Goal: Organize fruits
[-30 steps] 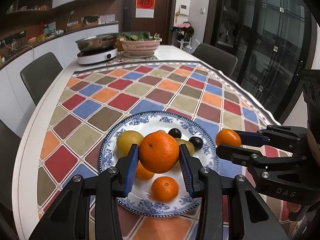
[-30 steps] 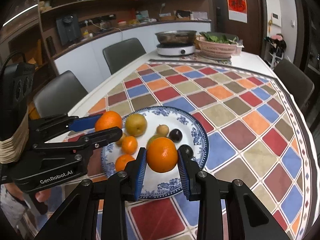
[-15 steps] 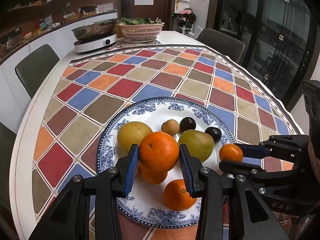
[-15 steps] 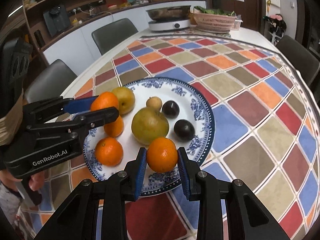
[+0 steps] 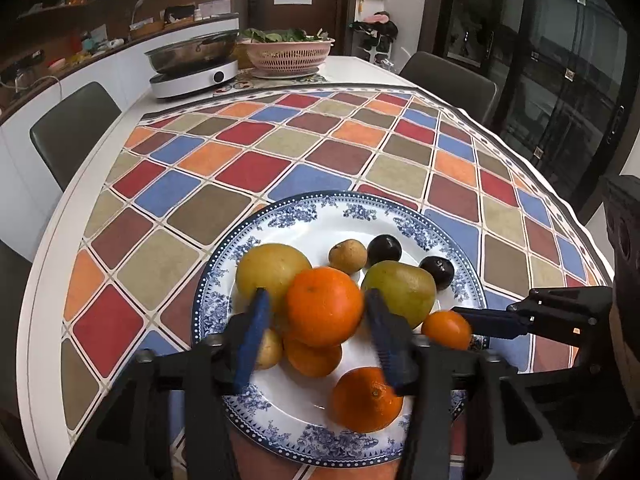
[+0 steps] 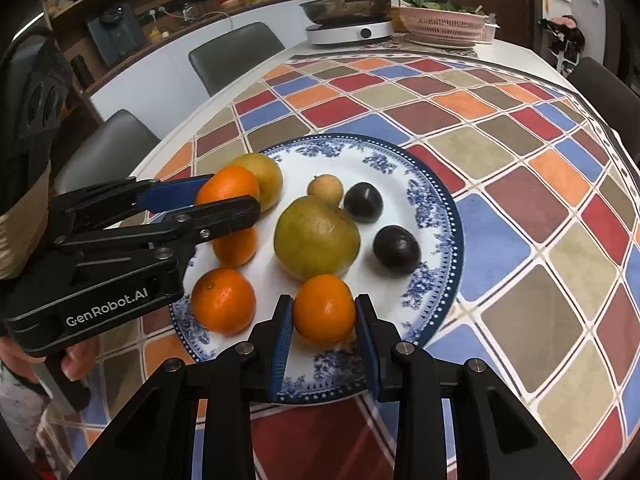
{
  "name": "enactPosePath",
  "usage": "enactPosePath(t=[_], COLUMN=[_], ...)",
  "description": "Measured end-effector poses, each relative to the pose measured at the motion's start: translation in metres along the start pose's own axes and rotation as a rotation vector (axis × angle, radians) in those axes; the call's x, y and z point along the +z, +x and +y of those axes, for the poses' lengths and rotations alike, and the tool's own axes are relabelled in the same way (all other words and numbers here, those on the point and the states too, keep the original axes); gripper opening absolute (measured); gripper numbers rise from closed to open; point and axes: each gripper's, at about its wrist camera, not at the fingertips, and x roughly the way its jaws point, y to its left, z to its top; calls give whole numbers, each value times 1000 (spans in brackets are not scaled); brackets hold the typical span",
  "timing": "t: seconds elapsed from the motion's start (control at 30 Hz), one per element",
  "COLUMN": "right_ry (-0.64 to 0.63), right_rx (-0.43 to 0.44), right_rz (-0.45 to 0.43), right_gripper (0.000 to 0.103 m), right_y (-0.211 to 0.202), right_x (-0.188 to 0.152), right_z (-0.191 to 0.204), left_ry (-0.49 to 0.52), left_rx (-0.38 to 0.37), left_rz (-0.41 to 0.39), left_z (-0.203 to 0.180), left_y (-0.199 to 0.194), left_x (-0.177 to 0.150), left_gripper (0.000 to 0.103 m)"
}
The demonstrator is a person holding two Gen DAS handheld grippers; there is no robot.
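Between each tongs' fingers (image 6: 362,332) sits an orange (image 6: 324,309).
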Motion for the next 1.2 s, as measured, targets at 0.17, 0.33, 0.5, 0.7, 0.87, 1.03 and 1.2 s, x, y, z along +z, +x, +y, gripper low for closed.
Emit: enactPosePath(t=[0.17,0.33,0.5,0.7,0.87,1.03,1.2], right_ry=[1,-3,9,8,5,7,-5], right_rx=[-5,-24,-49,-71,-81,-100,-115], right_rz=[-30,-56,-92,-148,-187,-230,-269], right_gripper=[43,43,43,44,46,54,61], right_y=[-8,-20,-39,-73,-102,-130,-159], right_x=[1,0,-1,-4,-13,-27,-45], right_z=[2,3,4,10,17,23,31], left_ry=[4,-18,-50,-73,-85,-85,-74], left_rx=[36,78,83,84,117,145,159], left_rz=[-27,-39,-63,-92,-121,-164,-192], left_z=[-2,-3,-6,-17,-29,-43,-57], left_y=[-13,-29,-51,-81,-111,-141,-164], left_x=[0,-5,-13,-23,-34,-48,-62], left_gripper=[56,56,56,56,66,77,88])
